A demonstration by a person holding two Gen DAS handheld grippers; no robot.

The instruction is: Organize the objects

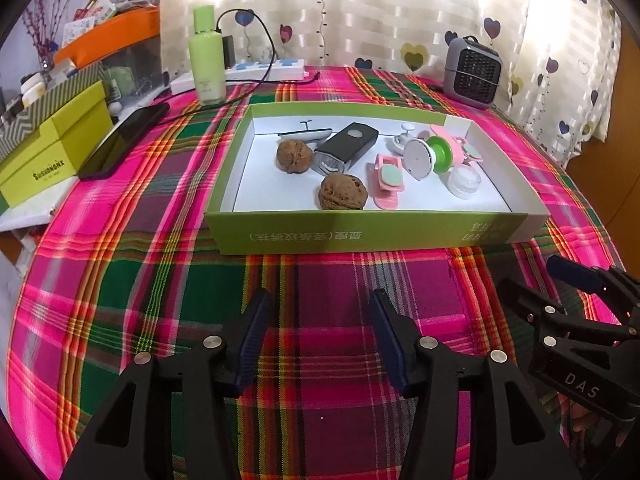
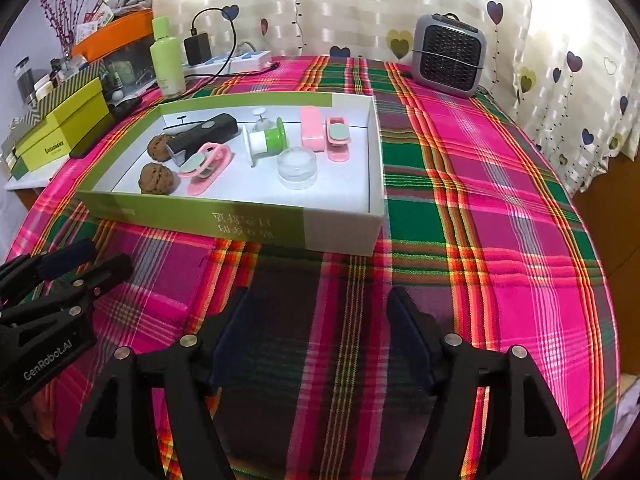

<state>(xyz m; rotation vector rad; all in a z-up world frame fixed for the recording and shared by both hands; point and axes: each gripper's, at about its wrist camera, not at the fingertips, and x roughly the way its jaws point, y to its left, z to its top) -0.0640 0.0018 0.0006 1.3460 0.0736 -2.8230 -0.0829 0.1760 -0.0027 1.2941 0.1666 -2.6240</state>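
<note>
A shallow green-and-white box (image 1: 280, 236) (image 2: 192, 216) sits on the plaid table. Inside lie two walnuts (image 1: 343, 192) (image 2: 157, 179), a black bike light (image 1: 346, 147) (image 2: 208, 130), two pink clips (image 1: 388, 178) (image 2: 206, 166), a green-and-white spool (image 1: 428, 156) (image 2: 266, 142) and a clear round jar (image 1: 463, 182) (image 2: 297, 167). My left gripper (image 1: 320, 312) is open and empty over the cloth in front of the box; it also shows in the right wrist view (image 2: 92, 258). My right gripper (image 2: 318, 308) is open and empty beside it, seen too in the left wrist view (image 1: 548, 276).
A green bottle (image 1: 206, 56) (image 2: 167, 60), power strip (image 1: 268, 69) with charger, phone (image 1: 124, 140) and yellow-green boxes (image 1: 52, 144) stand at the back left. A small grey heater (image 1: 472, 72) (image 2: 448, 54) stands at the back right. Curtains hang behind.
</note>
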